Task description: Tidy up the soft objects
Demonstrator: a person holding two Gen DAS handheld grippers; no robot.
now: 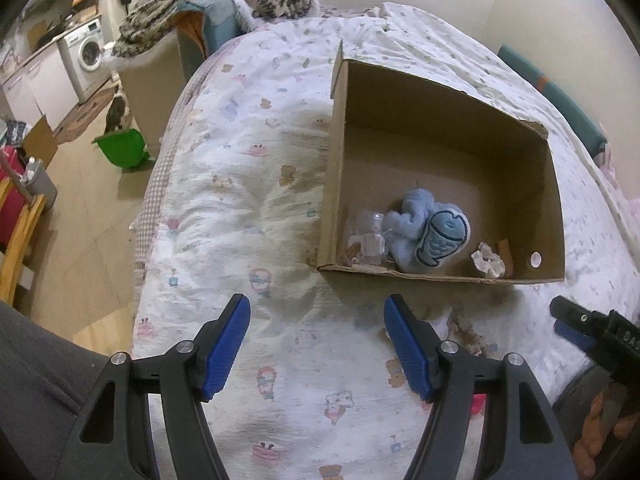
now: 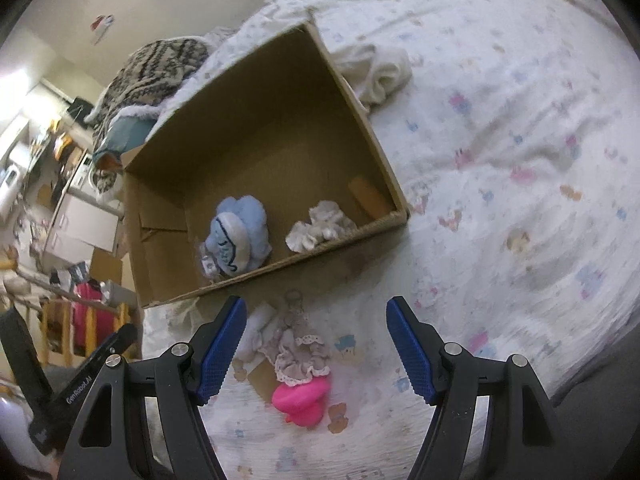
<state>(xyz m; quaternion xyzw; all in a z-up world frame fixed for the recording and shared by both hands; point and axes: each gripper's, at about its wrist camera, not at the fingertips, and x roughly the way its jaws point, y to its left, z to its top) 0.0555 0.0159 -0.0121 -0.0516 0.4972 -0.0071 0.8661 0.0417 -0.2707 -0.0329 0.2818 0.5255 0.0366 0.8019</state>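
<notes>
Progress roughly half: cardboard box (image 2: pixel 256 128) on bed (image 2: pixel 500 140) holds blue fish plush (image 2: pixel 240 236) at 7 o'clock and white scrunchie (image 2: pixel 320 226) at 5 o'clock. Left gripper (image 1: pixel 317 344) spread, empty. Right gripper (image 2: pixel 316 346) spread, empty, over frilly doll keychain (image 2: pixel 298 354) and pink toy (image 2: pixel 302 398), both outside.

The bed (image 2: pixel 500 128) wears a rumpled white quilt printed with small cartoon figures. On it stands an open cardboard box (image 2: pixel 362 120); a crumpled white cloth (image 2: pixel 384 72) lies just beside its far right wall. Near the box's front wall lie a frilly little doll keychain (image 2: pixel 298 350) and, touching it, a bright pink toy (image 2: pixel 302 396).
</notes>
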